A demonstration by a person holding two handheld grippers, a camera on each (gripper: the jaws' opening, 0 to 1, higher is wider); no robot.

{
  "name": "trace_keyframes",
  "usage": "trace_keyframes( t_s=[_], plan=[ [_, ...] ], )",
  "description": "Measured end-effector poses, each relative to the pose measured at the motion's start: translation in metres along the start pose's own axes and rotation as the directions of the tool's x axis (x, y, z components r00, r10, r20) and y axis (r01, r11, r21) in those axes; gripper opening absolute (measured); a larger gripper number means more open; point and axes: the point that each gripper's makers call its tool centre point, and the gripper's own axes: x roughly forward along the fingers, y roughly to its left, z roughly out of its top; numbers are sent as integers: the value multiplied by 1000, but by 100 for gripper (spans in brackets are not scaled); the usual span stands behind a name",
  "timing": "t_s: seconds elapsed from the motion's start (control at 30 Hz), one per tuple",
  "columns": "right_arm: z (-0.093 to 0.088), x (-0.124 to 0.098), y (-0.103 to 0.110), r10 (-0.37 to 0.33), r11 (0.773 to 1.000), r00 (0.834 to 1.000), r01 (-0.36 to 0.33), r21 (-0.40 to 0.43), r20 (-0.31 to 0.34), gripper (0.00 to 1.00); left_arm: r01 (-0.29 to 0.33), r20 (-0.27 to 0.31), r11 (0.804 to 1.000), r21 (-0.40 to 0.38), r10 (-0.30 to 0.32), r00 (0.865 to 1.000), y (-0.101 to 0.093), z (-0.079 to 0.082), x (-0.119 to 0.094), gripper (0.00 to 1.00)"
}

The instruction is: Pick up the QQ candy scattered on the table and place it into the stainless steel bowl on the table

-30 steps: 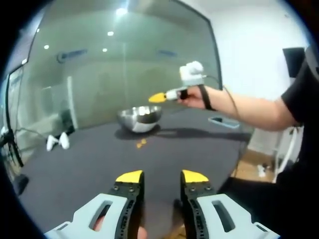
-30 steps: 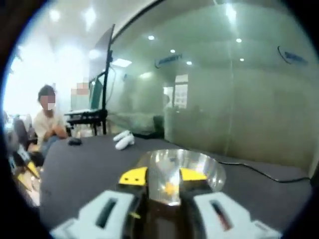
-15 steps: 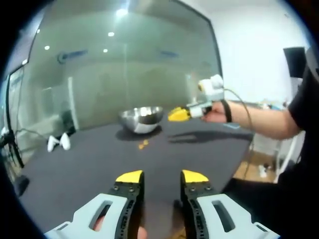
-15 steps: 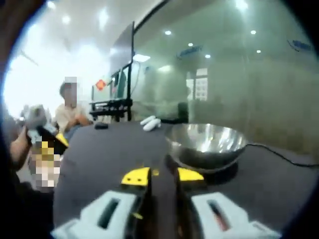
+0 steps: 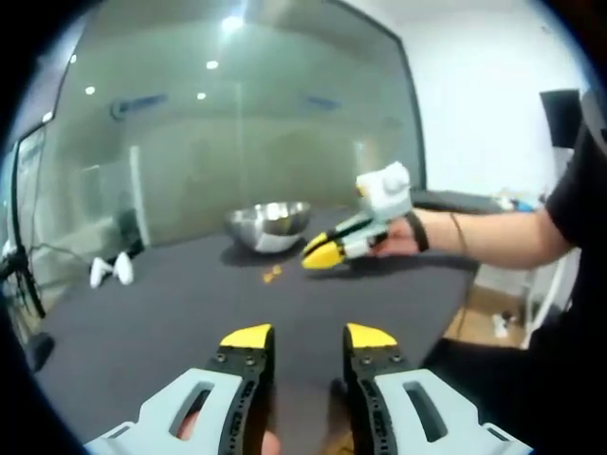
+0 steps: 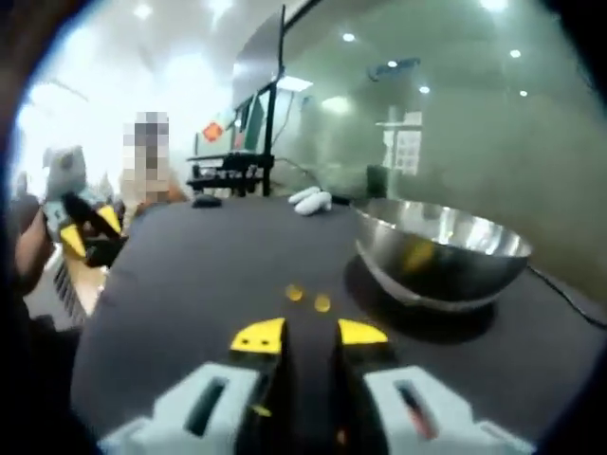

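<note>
Dark table (image 6: 190, 275) — blurred candies (image 6: 308, 300) beside bowl (image 6: 441, 256)

On the worktop (image 6: 190, 284), two QQ candies (image 6: 308, 300) lie just beside each other, near the stainless steel bowl (image 6: 441, 251) and to its left in the right gripper view. Two small objects (image 6: 311, 200), possibly controllers, rest behind them.

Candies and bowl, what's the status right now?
Both grippers empty: left gripper open, right gripper open. Two candies on table beside steel bowl. Nothing blocking.
</note>
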Motion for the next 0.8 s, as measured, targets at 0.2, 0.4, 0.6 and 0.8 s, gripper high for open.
trace_keyframes(
  t_s=[0.2, 0.4, 0.6, 0.8],
  plan=[
    [-5, 32, -9, -1, 1000, 999, 0, -15, -40, 20, -18, -1, 1000, -10, 17, 1000, 7, -3, -5, 30],
    [0, 46, -15, -4, 1000, 999, 3, -21, -41, 20, -34, -2, 999, -19, 33, 999, 13, -4, -8, 30],
    [1, 49, -10, -5, 1000, 999, 4, -12, -42, 16, -39, -3, 999, -20, 38, 999, 18, -4, -8, 30],
    [1, 51, -12, -7, 999, 999, 5, -32, -51, 8, -42, -6, 999, -22, 42, 999, 18, -5, -9, 30]
  ],
)
